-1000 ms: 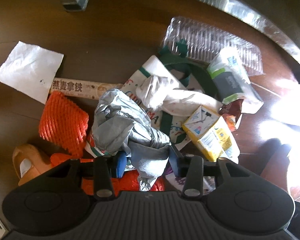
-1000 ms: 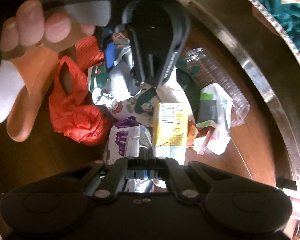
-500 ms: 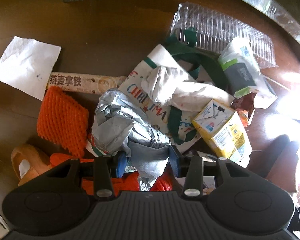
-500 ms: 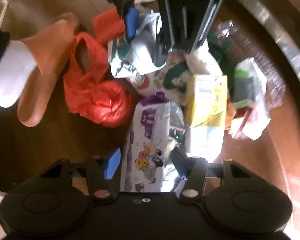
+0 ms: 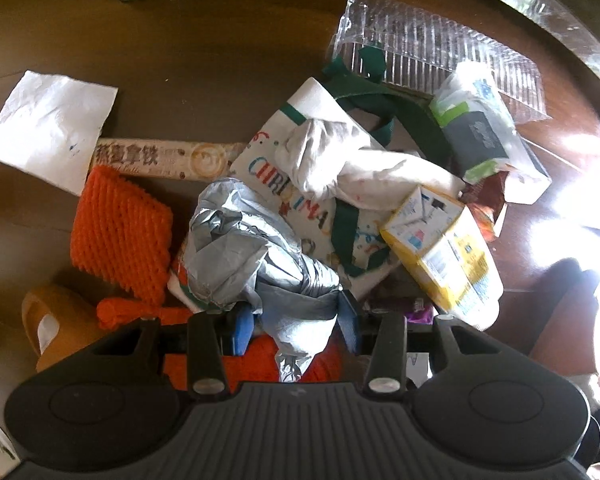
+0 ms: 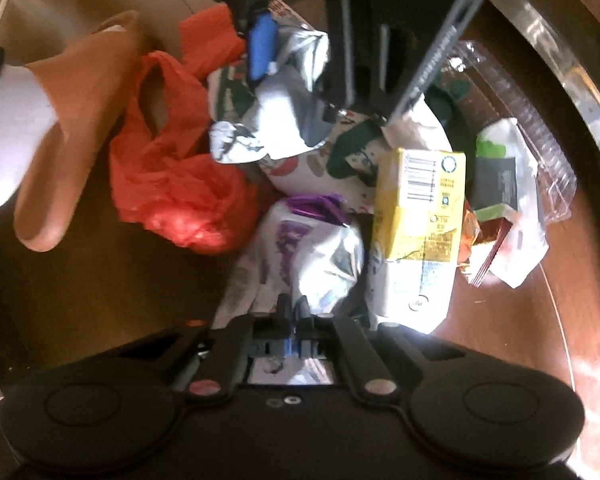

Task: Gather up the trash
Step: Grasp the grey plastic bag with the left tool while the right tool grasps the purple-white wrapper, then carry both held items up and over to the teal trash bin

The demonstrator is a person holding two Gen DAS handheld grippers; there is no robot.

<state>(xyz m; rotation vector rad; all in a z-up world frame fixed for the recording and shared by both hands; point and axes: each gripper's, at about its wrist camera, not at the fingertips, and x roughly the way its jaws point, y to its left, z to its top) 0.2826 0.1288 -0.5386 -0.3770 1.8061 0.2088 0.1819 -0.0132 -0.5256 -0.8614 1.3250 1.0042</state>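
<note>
A pile of trash lies on the dark wooden floor. My left gripper [image 5: 296, 320] is shut on a crumpled grey plastic bag [image 5: 252, 248], which bulges between its blue pads; in the right wrist view that bag [image 6: 284, 120] hangs at the top. My right gripper [image 6: 294, 312] points straight down with its jaws shut on the near edge of a white foil wrapper with purple print [image 6: 300, 248]. Right of the wrapper lies a yellow carton [image 6: 420, 200], and left of it a red plastic bag [image 6: 172, 184].
A Christmas tote bag [image 5: 300, 188] with green straps, a clear plastic clamshell [image 5: 432, 52], a tissue pack [image 5: 480, 136], an orange net [image 5: 120, 232], a long printed sachet [image 5: 160, 156] and a white napkin [image 5: 48, 128] lie about. A person's slippered foot [image 6: 60, 140] stands at the left.
My right gripper opened, sank over the purple-printed wrapper and closed on its edge. My left gripper kept its hold on the grey bag and barely moved.
</note>
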